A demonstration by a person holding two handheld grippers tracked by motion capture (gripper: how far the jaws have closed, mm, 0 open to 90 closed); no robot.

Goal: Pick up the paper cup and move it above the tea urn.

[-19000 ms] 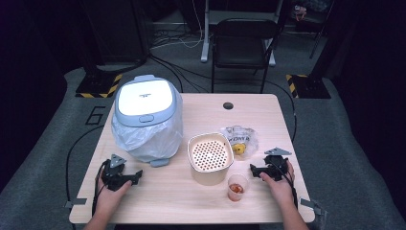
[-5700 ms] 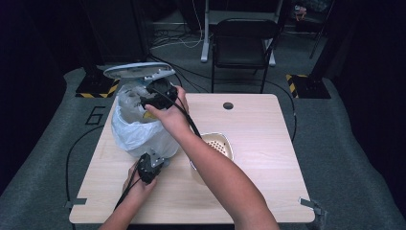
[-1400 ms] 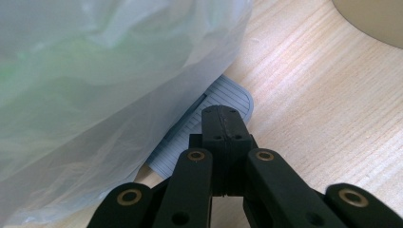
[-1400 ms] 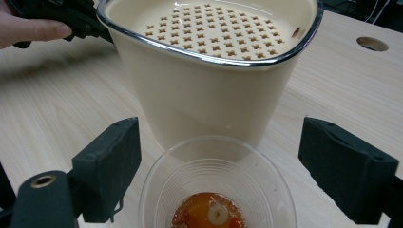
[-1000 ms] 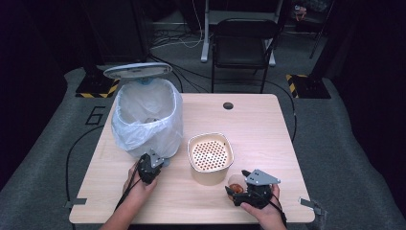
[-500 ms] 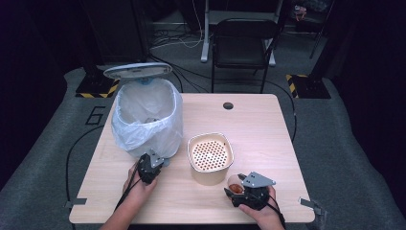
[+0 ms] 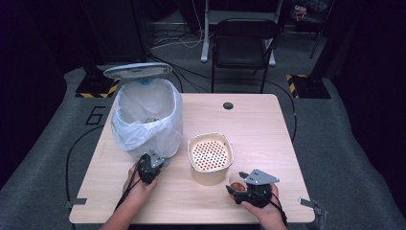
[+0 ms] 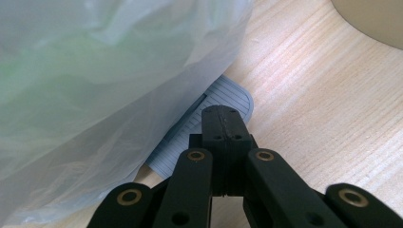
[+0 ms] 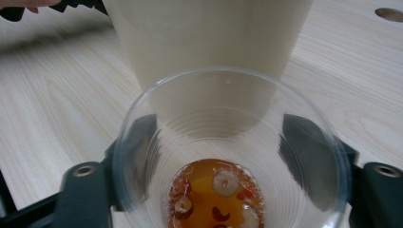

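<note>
Step in hand: the right gripper (image 7: 238,189) is taking hold of the clear plastic cup (image 9: 232,156), which stands on the counter (image 7: 258,124) just in front of the cream strainer bowl (image 7: 210,157)
Cup: upright, a little orange-brown liquid with bits of food at its bottom (image 9: 216,194); it sits between the two dark jaws, one at each side of its wall
Right jaws: they have just been closing in on the cup; they look to be on its sides, though whether they already press firmly I cannot tell
Left gripper (image 8: 223,124): jaws pressed together, tip pushing down on the grey ribbed pedal (image 8: 216,107) at the foot of the bin (image 7: 147,122)
Bin: lid (image 7: 138,71) tilted up, white liner open
Next move, as I judge it: finish the squeeze without crushing the thin wall, lift the cup level so nothing spills, clear the strainer bowl, carry it over the open bin while the pedal is held down
</note>
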